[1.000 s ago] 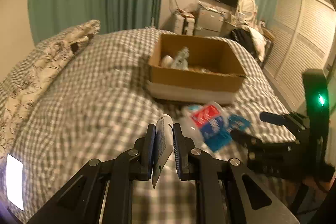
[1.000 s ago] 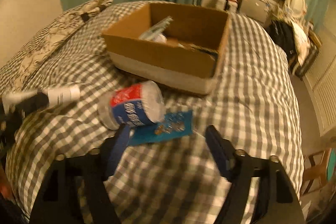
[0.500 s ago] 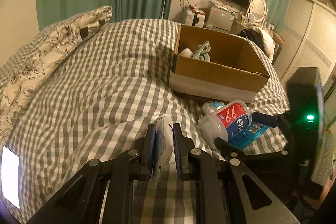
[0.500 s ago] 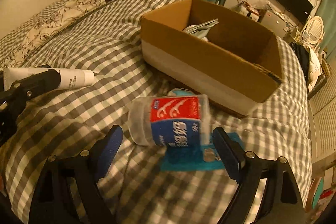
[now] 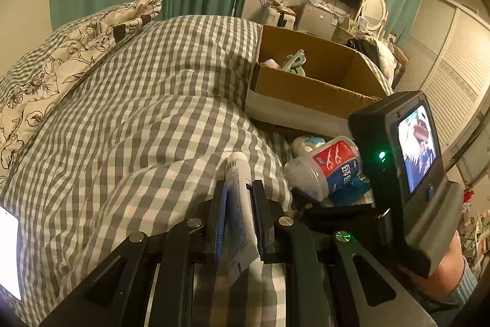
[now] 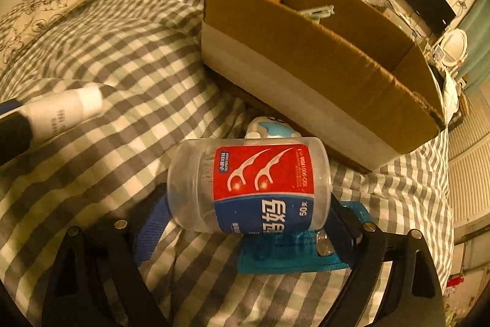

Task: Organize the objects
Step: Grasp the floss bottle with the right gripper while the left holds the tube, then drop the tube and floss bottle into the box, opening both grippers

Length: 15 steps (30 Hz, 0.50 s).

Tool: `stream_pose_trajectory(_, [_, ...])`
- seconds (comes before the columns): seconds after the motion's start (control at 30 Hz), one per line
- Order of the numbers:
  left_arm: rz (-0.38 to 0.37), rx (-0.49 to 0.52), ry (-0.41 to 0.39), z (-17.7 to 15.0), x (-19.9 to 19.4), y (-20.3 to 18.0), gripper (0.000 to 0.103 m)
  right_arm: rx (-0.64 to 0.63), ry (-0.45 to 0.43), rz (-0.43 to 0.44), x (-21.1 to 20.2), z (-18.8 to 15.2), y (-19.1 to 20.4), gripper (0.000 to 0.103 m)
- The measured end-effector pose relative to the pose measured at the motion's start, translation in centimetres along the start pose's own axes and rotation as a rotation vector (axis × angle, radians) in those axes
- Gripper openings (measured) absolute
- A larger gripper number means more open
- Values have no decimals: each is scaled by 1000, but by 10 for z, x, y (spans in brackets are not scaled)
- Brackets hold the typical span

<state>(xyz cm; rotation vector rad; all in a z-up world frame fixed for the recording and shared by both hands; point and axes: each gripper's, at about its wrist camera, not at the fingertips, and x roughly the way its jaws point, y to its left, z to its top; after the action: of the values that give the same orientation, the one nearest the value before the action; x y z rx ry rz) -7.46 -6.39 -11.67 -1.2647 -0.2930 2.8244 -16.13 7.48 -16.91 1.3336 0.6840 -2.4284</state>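
1. The left gripper (image 5: 239,204) has its fingers (image 5: 221,206) clenched on a white soft plastic squeeze tube with small printed text (image 5: 238,198), gripped at mid-body, the capped end pointing forward above the bed. The tube looks light and squashy; a firmer squeeze would likely dent it, so the stiffer shoulder near the cap seems a safer hold.
2. The right gripper (image 6: 245,222) has its fingers (image 6: 151,230) spread wide on either side of a clear plastic cylindrical jar with a red-and-blue floss-pick label (image 6: 249,184), which lies on its side on the grey-and-white checked bedcover (image 6: 122,57). Whether the pads touch it I cannot tell.
3. The jar seems light, rigid and smooth, so it may roll or slip; taking it across its labelled middle looks best.
4. Under the jar lies a flat teal packet (image 6: 294,250); behind it, a small white-and-blue object (image 6: 271,127).
5. Just beyond stands the open brown cardboard box (image 6: 321,63), already holding some items, the probable destination.
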Motion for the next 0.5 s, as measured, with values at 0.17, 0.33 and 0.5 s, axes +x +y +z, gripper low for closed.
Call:
stream_pose_trajectory(0.17, [10,16,-6,-3,-9,-5,16,78,-67,39,-18,-8,-12,89])
stream_pose_trajectory(0.33, [14,36,-36,1,-26,-16,16,126,-150,68,-52,-18,-23,89])
stream_pose_trajectory(0.5, [9,54,-83,9,-46,-32,16,172,-227,87,-91,-23,-38,89])
